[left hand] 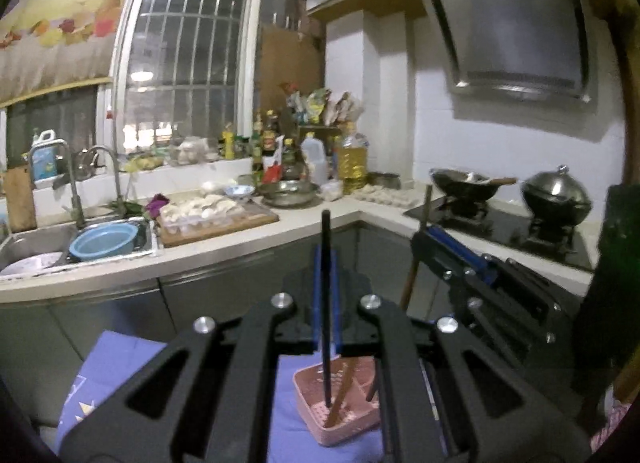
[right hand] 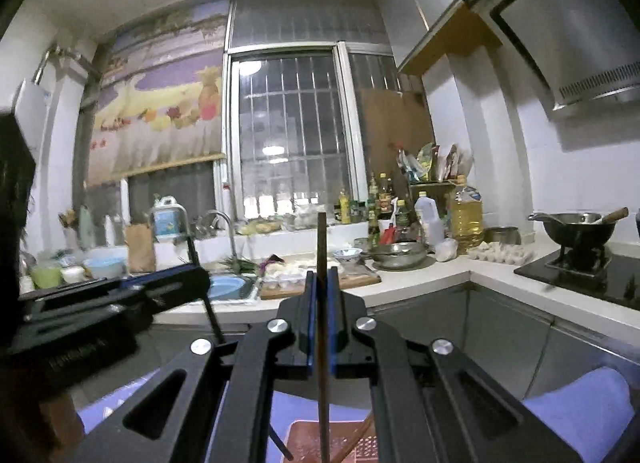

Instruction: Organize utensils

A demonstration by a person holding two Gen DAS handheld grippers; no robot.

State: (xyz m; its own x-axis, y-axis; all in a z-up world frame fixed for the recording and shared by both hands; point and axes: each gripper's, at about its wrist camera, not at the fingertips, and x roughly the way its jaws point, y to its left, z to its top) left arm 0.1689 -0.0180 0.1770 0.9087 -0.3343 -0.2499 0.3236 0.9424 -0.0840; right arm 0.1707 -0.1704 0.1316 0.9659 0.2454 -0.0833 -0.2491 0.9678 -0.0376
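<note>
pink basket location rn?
Low centre in the left wrist view: the pink basket sits on the purple cloth, below the left gripper, whose black chopstick dips into it.

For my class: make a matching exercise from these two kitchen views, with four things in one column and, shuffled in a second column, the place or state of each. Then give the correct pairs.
Things
1. black chopstick
2. brown chopstick
3. pink basket
4. blue basin

Places or states
A. in the sink
B. on the purple cloth, below both grippers
C. clamped upright in the left gripper
D. clamped upright in the right gripper

Pairs: 1-C, 2-D, 3-B, 4-A
</note>
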